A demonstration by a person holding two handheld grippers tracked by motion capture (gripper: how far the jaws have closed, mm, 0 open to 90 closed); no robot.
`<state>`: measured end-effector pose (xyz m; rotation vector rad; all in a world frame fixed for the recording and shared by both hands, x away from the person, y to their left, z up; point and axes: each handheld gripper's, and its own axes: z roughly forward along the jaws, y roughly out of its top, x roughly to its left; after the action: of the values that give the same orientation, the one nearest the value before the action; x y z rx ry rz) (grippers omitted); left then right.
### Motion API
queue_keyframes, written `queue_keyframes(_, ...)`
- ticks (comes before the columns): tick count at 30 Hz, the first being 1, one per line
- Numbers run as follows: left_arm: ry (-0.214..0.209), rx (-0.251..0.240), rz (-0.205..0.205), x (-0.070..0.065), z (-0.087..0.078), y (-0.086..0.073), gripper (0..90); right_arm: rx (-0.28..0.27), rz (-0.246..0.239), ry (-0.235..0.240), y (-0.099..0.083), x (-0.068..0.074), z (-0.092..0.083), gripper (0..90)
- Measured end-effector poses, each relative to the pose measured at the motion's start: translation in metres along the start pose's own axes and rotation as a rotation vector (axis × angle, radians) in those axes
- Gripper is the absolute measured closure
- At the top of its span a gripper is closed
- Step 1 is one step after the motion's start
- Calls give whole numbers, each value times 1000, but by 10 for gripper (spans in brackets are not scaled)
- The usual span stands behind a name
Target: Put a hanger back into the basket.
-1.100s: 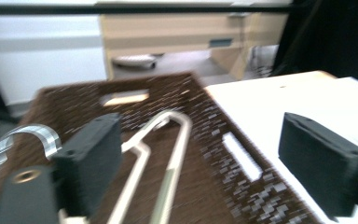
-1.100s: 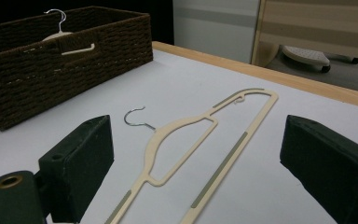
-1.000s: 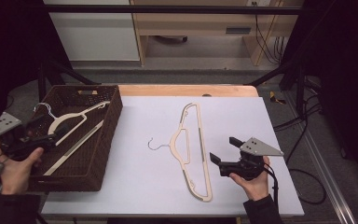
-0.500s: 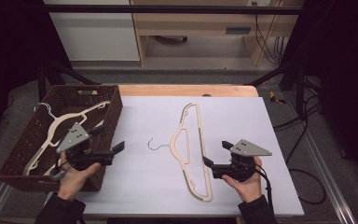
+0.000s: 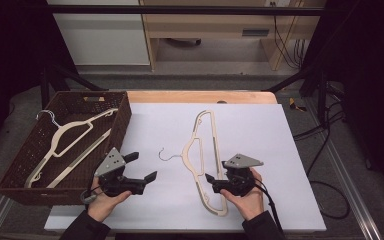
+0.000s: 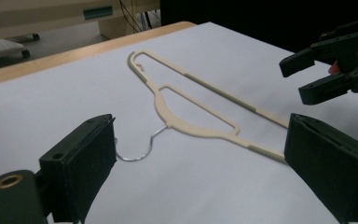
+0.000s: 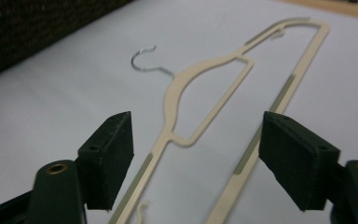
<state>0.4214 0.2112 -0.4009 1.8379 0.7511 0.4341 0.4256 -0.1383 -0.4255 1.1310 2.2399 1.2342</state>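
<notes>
A cream hanger (image 5: 198,150) with a wire hook (image 5: 167,156) lies flat on the white sheet (image 5: 280,140), its long bar running front to back. My left gripper (image 5: 142,166) hovers open just left of the hook, aimed right; the left gripper view has the hanger (image 6: 193,126) ahead of its wide-apart jaws (image 6: 200,140). My right gripper (image 5: 211,181) is open at the hanger's near end, its jaws straddling the bar (image 7: 256,140) in the right gripper view (image 7: 198,130). A second cream hanger (image 5: 70,140) lies in the dark wicker basket (image 5: 122,112).
The basket stands on the left part of the table, close beside my left hand (image 5: 102,202). The wooden table edge (image 5: 200,96) runs along the back. Cables (image 5: 325,165) hang off the right side. My right gripper (image 6: 328,65) appears across the sheet in the left gripper view.
My left gripper has come out from the basket side and moved right over the white sheet towards the hook. My right gripper has edged left to the hanger's near end.
</notes>
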Motion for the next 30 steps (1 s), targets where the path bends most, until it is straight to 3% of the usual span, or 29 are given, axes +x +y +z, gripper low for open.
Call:
queue_keyframes(3, -4, 18, 4, -5, 3, -8, 88, 69, -10, -4, -8, 11, 15, 343)
queue_keyframes(5, -7, 30, 8, -7, 4, -11, 88, 88, -2, -4, -11, 16, 20, 371)
queue_keyframes(9, -8, 38, -6, -6, 6, -16, 88, 174, -52, -8, -20, 30, 39, 474)
queue_keyframes(12, -10, 47, -9, -6, 9, -18, 89, 191, -34, -4, -22, 34, 43, 528)
queue_keyframes(15, -12, 58, -9, -7, 12, -20, 89, 222, -55, -13, -26, 36, 48, 584)
queue_keyframes(16, -11, 63, -5, -7, 13, -21, 88, 244, -31, -12, -28, 39, 50, 612)
queue_keyframes(19, -10, 64, -10, -7, 13, -22, 89, 241, -69, -42, -29, 43, 50, 635)
queue_keyframes(24, -7, 78, -12, -7, 17, -24, 91, 246, -40, -87, -30, 50, 50, 687)
queue_keyframes(27, -7, 82, -11, -8, 18, -24, 91, 251, -9, -87, -29, 48, 50, 755)
queue_keyframes(28, -7, 79, -11, -8, 18, -24, 91, 252, 12, -83, -29, 47, 50, 758)
queue_keyframes(29, -6, 79, -11, -7, 18, -24, 92, 250, 82, -55, -27, 44, 49, 770)
queue_keyframes(30, -5, 80, -11, -7, 18, -24, 92, 250, 82, -55, -27, 44, 49, 770)
